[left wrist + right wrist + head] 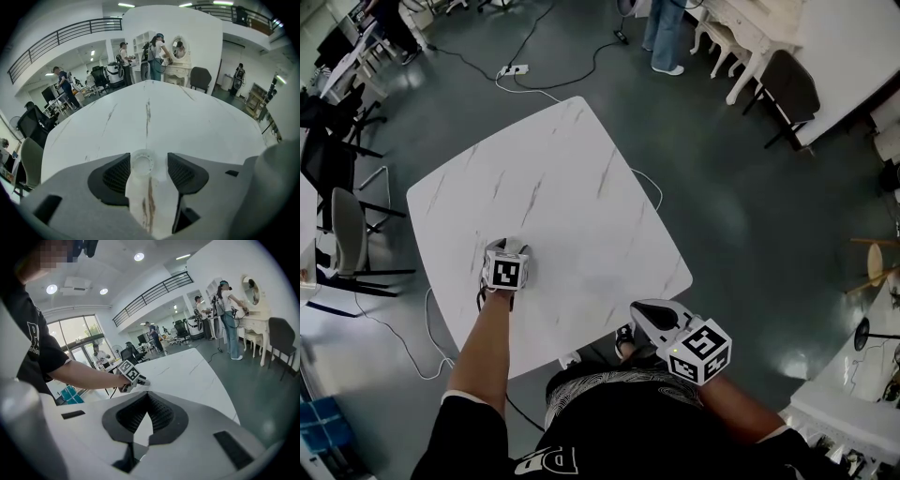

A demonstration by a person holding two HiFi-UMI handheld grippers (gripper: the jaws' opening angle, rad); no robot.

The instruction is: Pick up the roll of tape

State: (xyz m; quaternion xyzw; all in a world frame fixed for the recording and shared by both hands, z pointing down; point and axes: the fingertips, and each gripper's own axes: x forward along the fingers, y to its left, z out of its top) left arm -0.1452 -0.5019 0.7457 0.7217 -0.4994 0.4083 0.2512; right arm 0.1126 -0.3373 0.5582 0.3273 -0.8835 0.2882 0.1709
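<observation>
1. Right gripper (147, 397): the jaws are clenched tip to tip with nothing between them. It hangs just off the near corner of the table (562, 187), above the person's dark patterned clothing.
2. Left gripper (148, 159): the jaws are released and stand wide apart, tips down at the table top near its near-left edge.
3. Roll of tape (141, 164): a small pale ring lying flat on the table between the left gripper's pads. It sits close to the pad at that view's left and clear of the other. Whether it touches the nearer pad cannot be told. In the head view the roll is hidden beneath the gripper.
4. Table: white and marble-patterned, with thin grey-brown veins and rounded corners.
5. Floor (741, 206): dark grey, crossed by cables (546, 92) that run to a power strip (514, 69) beyond the table's far corner.
6. Seating: a pale chair (347, 234) stands at the left. A dark chair (787, 89) stands beside white furniture at the upper right.
7. Far room: a standing person (664, 37) is cut off at the waist by the top edge of the head view. In the left gripper view people stand at a white dresser with an oval mirror (179, 47), and a balcony railing (61, 40) runs above.
8. Distant figures and shelving are too small to make out.
</observation>
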